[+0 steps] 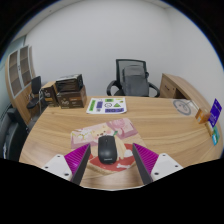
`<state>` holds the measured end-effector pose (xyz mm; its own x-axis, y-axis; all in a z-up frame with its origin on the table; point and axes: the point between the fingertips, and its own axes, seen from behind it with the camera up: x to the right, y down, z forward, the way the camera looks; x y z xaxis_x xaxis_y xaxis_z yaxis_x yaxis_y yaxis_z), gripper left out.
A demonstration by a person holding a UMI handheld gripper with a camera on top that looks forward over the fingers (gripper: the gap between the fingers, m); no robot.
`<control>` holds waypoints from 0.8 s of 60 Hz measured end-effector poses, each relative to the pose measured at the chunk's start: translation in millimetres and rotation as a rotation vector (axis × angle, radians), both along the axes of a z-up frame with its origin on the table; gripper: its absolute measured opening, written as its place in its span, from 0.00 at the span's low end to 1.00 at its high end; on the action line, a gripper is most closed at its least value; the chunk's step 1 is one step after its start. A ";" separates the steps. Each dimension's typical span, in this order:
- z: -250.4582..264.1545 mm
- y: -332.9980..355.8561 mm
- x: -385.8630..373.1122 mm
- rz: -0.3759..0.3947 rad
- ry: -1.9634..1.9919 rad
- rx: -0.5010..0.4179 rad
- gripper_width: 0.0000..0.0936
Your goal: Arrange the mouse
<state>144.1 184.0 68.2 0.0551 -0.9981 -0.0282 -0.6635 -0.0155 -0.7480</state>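
A black computer mouse (106, 150) lies on a patterned pink and cream mouse mat (112, 132) on the wooden desk (170, 125). My gripper (111, 166) is open, its two magenta pads (78, 158) spread wide at either side of the mouse. The mouse stands between the fingers with a gap on each side and rests on the mat.
Beyond the mat lie a green and white sheet (106, 104) and a black desk organiser (68, 92) at the back left. An office chair (132, 77) stands behind the desk. A blue box (215, 110) and a small round object (184, 106) sit at the right.
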 end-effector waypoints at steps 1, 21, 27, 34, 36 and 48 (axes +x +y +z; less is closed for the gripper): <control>6.5 -2.2 -5.5 -0.004 -0.002 0.001 0.92; 112.2 -52.5 -155.6 -0.018 -0.026 -0.040 0.92; 124.8 -72.6 -205.7 -0.047 -0.024 -0.039 0.92; 130.1 -94.2 -257.5 -0.086 -0.021 -0.038 0.92; 131.5 -100.0 -270.2 -0.098 -0.023 -0.038 0.92; 136.6 -124.4 -321.0 -0.139 -0.034 -0.064 0.93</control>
